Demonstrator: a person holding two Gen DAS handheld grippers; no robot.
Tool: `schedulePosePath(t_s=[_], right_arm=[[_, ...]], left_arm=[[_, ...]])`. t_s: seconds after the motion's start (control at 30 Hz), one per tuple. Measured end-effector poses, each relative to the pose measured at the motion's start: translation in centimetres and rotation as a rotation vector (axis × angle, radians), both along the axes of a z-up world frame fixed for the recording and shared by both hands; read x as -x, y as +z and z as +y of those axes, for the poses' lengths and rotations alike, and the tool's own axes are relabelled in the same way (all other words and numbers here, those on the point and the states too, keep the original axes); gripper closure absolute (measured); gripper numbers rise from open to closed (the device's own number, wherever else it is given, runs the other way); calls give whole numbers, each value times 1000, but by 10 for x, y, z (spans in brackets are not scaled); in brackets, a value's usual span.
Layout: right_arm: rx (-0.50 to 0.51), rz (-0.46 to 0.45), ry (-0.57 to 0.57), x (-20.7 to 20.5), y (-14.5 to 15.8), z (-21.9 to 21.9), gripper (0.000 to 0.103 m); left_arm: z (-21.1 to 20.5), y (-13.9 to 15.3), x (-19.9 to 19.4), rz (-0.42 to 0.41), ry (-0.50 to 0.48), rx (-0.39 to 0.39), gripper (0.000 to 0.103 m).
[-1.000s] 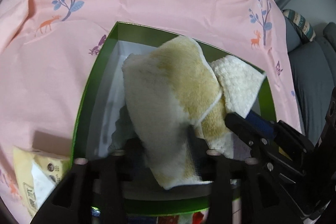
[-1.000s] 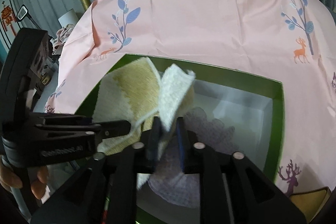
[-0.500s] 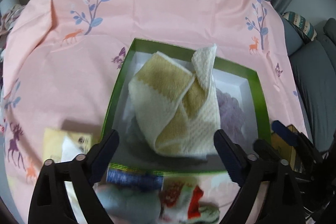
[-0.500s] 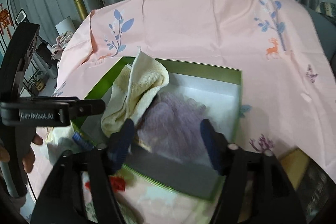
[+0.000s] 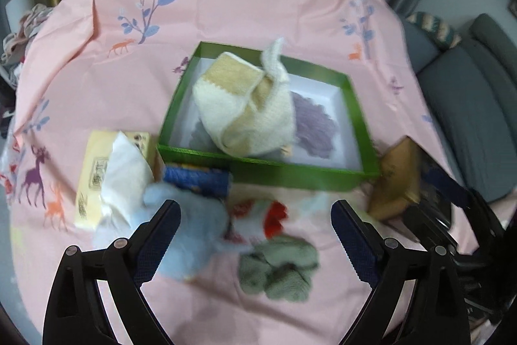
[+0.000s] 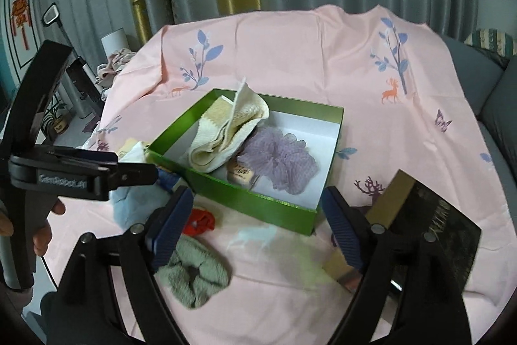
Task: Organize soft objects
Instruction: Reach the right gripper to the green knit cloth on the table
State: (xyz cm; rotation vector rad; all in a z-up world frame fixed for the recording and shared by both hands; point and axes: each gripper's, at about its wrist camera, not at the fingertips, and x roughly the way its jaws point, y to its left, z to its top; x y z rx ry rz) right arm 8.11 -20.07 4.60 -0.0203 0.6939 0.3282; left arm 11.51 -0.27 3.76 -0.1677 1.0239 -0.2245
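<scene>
Pink deer cloth [image 6: 290, 70] | green box [image 6: 258, 206]: towel [image 6: 226, 131] inside | "GenRobot.ai" left hand-held gripper [image 5: 255, 235] released | right hand-held gripper [image 6: 258, 222] released

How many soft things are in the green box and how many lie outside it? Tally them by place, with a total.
In the green box: 2 — cream-and-yellow towel, purple mesh pouf
On the cloth outside: 3 — grey-green scrunchie, light blue plush, red item
Total: 5

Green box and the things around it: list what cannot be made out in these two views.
- Left wrist view: the blue plush and the red-and-white item are motion-blurred; what they are is unclear.
- Left wrist view: the towel hides part of the green box floor and the purple mesh pouf.
- Right wrist view: the label on the small jar is too small to read.
- Right wrist view: the dark book is partly behind the right hand-held gripper.
</scene>
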Motion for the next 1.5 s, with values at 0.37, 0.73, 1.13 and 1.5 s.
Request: schedulePosePath(t_s=[0.37,0.73,1.13,1.5], right_arm=[[-32,17,37,43,-5,-8,20],[6,91,118,72,-54,-4,19],[-6,162,197,71,-103,29,20],[-26,184,243,52,-121,49,27]], left_arm=[[12,2,61,-25,4,70,9],[17,-50,85,76,17,153,9],[-4,-75,88,-14,-71,108,9],[-19,-99,50,6,-120,143,9]])
